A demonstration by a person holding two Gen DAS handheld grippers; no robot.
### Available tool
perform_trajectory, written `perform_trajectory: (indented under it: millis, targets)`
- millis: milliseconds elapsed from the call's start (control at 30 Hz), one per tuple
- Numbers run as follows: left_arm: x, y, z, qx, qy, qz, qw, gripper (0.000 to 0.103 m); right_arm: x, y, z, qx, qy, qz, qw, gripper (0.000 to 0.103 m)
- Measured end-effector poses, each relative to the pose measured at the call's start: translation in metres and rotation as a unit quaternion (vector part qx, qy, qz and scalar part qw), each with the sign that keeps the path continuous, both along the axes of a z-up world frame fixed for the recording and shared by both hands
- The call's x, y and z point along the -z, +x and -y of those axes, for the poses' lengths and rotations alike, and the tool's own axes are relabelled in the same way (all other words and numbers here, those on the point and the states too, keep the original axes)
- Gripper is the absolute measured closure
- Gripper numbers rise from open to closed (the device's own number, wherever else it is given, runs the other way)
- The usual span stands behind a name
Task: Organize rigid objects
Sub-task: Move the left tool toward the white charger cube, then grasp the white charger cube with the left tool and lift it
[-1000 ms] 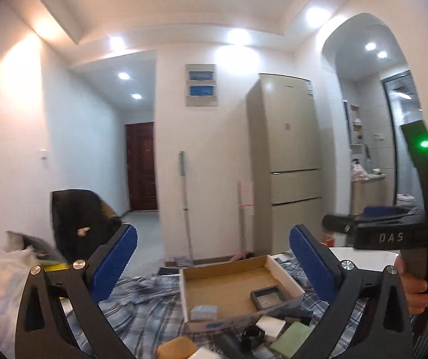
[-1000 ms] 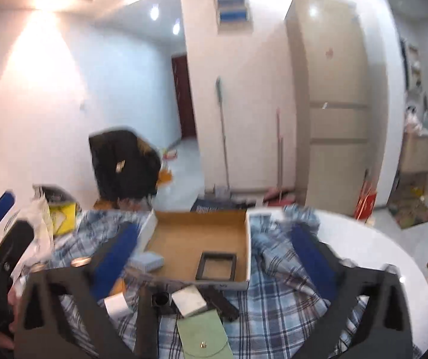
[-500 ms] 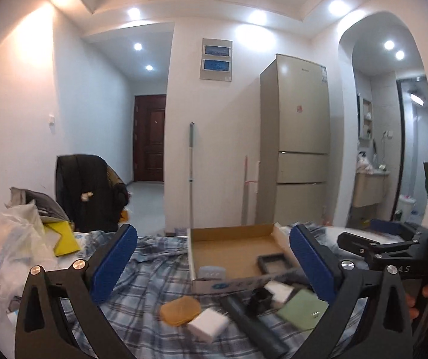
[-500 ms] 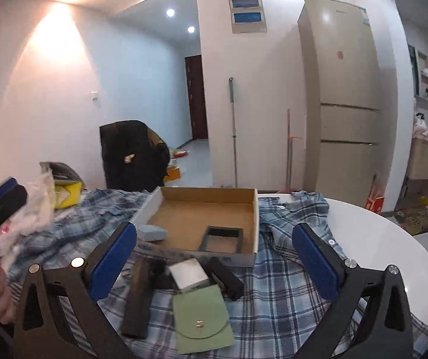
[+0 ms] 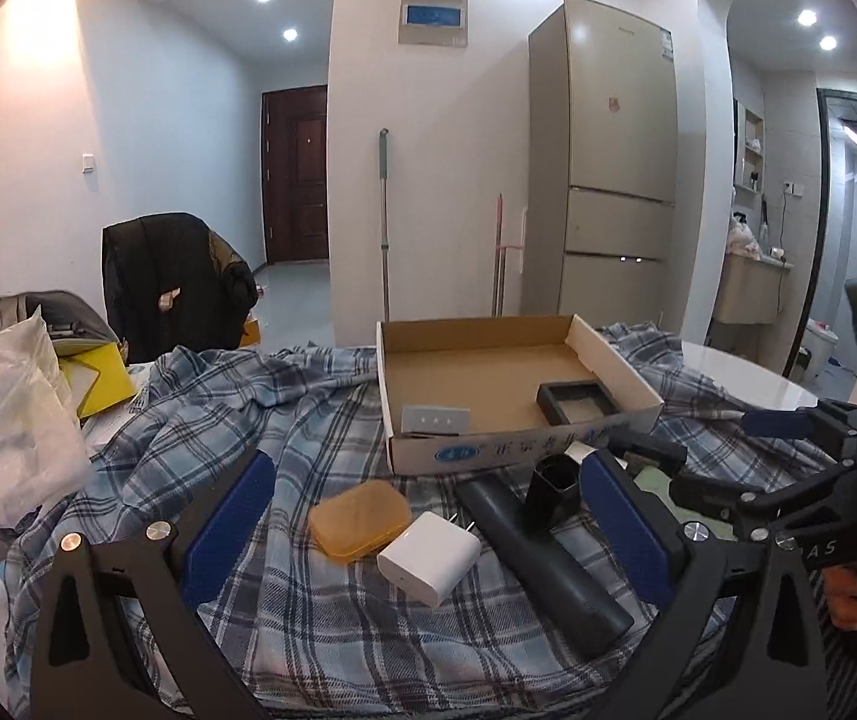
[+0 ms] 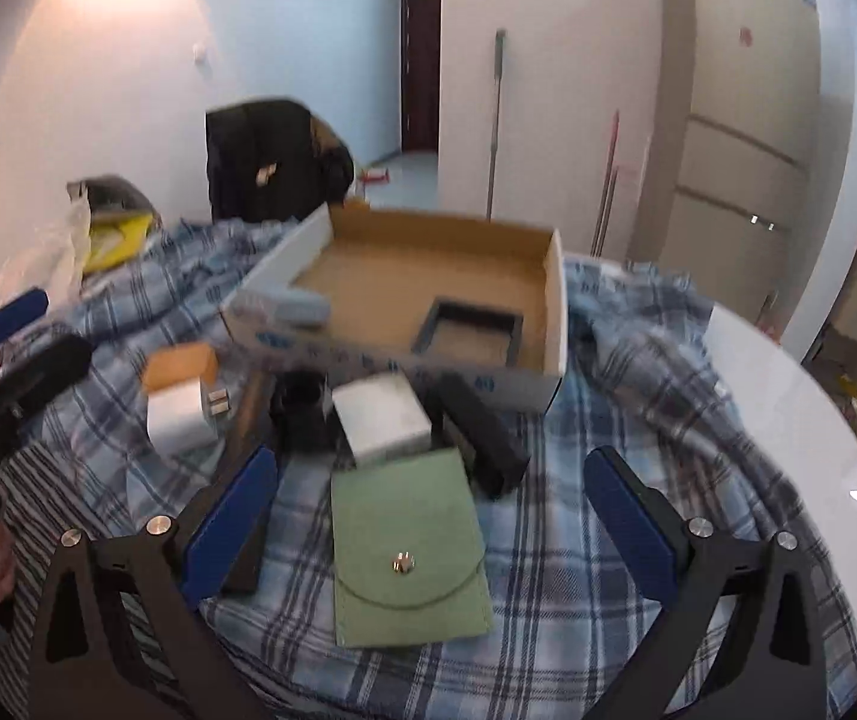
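Observation:
A shallow cardboard box [image 5: 416, 456] [image 6: 554, 324] sits on a plaid cloth and holds a grey switch plate [image 5: 435, 420] and a black square tray [image 5: 575, 401] [image 6: 469, 333]. In front of it lie an orange case [image 5: 360, 516] [image 6: 179, 363], a white charger [image 5: 428, 558] [image 6: 179, 420], a long black bar [image 5: 542, 558], a small black cup [image 5: 554, 483] [image 6: 302, 405], a white block [image 6: 381, 417], a black stapler-like piece [image 6: 485, 432] and a green pouch [image 6: 407, 546]. My left gripper [image 5: 428, 522] is open above the charger. My right gripper [image 6: 428, 504] is open above the pouch.
The plaid cloth [image 5: 284, 420] covers a round white table [image 6: 788, 420]. A plastic bag [image 5: 2, 432] and a yellow item [image 5: 92, 384] lie at the left. A chair with a black jacket [image 5: 170, 282] stands behind. A fridge [image 5: 602, 168] stands against the far wall.
Both grippers have tilted down and moved closer to the table, so the loose objects in front of the box now fill the space between their fingers. Both stay open.

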State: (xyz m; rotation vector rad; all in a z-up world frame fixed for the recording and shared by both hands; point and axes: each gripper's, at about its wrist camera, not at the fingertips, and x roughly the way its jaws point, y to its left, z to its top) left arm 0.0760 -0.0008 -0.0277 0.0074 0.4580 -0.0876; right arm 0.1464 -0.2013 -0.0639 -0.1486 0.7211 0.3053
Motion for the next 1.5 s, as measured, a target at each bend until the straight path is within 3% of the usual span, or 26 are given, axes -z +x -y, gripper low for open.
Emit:
perform_trajectory:
  millis: [167, 267, 367, 500, 667, 733, 867, 933, 1100, 1233, 1500]
  targets:
    - [0.005, 0.006, 0.006, -0.012, 0.022, -0.020, 0.9995, 0.000, 0.020, 0.006, -0.017, -0.012, -0.059, -0.037, 0.998, 0.006]
    - [0.007, 0.011, -0.003, -0.020, 0.004, -0.033, 0.9992, 0.000, 0.033, 0.010, -0.027, -0.021, -0.093, -0.061, 0.994, 0.010]
    - [0.009, 0.016, -0.011, -0.030, -0.012, -0.049, 0.9983, 0.000, 0.039, 0.014, -0.026, -0.017, -0.097, -0.080, 0.992, 0.015]
    - [0.011, 0.020, -0.017, -0.051, -0.002, -0.057, 0.9971, 0.000, 0.043, 0.017, -0.021, -0.020, -0.085, -0.097, 0.991, 0.021]
    - [0.018, 0.031, -0.012, -0.002, 0.003, -0.085, 0.9963, 0.002, 0.046, 0.016, -0.025, -0.032, -0.097, -0.105, 0.989, 0.022]
    - [0.024, 0.038, -0.007, 0.029, 0.004, -0.110, 0.9935, 0.013, 0.045, 0.015, -0.024, -0.038, -0.090, -0.107, 0.990, 0.029]
    - [0.035, 0.048, -0.003, 0.041, 0.004, -0.147, 0.9883, 0.018, 0.042, 0.014, -0.022, -0.032, -0.083, -0.097, 0.991, 0.034]
    - [0.037, 0.050, -0.003, 0.048, 0.000, -0.155, 0.9868, 0.029, 0.037, 0.012, -0.019, -0.031, -0.073, -0.086, 0.993, 0.034]
    - [0.048, 0.057, 0.006, 0.065, 0.007, -0.182, 0.9810, 0.037, 0.021, 0.003, -0.012, -0.027, -0.040, -0.042, 0.998, 0.034]
    - [0.053, 0.061, 0.003, 0.064, 0.000, -0.201, 0.9775, 0.038, 0.009, -0.004, -0.008, -0.026, -0.018, -0.006, 0.999, 0.034]
    - [0.060, 0.069, -0.004, 0.056, -0.019, -0.226, 0.9723, 0.038, 0.001, -0.017, -0.017, -0.038, -0.031, 0.036, 0.998, 0.034]
